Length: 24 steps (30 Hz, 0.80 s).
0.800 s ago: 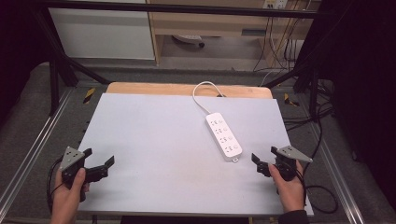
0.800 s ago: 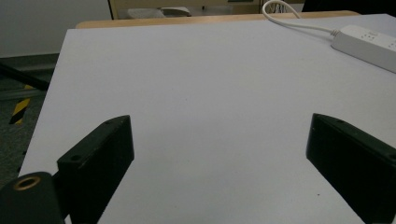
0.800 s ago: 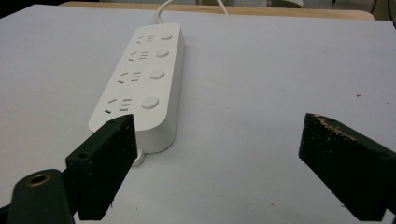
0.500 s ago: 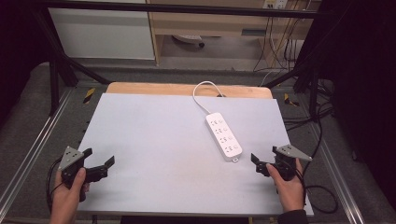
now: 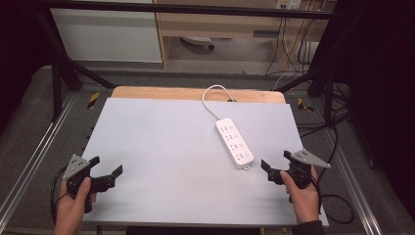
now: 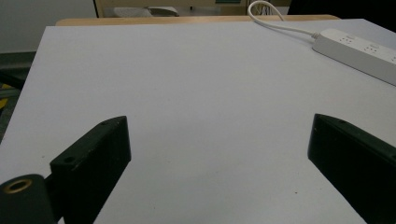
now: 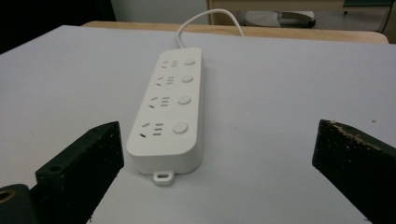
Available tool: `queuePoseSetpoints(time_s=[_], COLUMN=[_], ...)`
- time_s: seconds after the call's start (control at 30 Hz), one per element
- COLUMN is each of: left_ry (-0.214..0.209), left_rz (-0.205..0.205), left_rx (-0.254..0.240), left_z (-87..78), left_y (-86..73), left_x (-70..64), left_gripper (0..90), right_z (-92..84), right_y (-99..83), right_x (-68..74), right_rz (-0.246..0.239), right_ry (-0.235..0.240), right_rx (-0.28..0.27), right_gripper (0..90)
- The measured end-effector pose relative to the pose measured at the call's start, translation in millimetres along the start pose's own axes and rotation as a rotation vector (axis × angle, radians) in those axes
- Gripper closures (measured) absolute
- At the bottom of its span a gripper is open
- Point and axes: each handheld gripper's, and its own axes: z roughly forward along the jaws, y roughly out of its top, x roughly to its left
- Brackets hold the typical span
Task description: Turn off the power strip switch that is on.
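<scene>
The white power strip (image 5: pixel 234 143) lies flat on the surface (image 5: pixel 161 147), at about one o'clock from its middle, cord running to the far edge. The right gripper (image 5: pixel 276 167), fingers apart and empty, sits just at the strip's near end, probably lined up to grasp it. The left gripper (image 5: pixel 106 172) waits at eight o'clock, fingers likewise apart.

Grey floor (image 5: pixel 29 132), white cabinet (image 5: pixel 110 34) and wooden shelf unit (image 5: pixel 220 24) behind
</scene>
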Motion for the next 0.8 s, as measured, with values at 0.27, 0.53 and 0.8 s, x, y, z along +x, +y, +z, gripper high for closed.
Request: queuePoseSetpoints(time_s=[0.27, 0.53, 0.8], left_ry=[-0.005, -0.020, -0.006], left_rz=[0.007, 0.009, 0.002], left_rx=[0.017, 0.012, 0.012], left_z=[3.1, 3.3, 3.3], left_y=[-1.0, -0.6, -0.9], left_x=[-3.5, -5.5, -4.0], left_gripper=[5.9, 5.9, 5.9], right_z=[5.6, 22.4, 40.7], right_y=[25.0, 52.2, 78.5], right_x=[4.3, 7.3, 11.1], right_rz=[-0.047, -0.046, -0.065], right_ry=[-0.003, 0.028, 0.016], right_rx=[-0.035, -0.018, -0.034], right_gripper=[7.5, 7.5, 3.9])
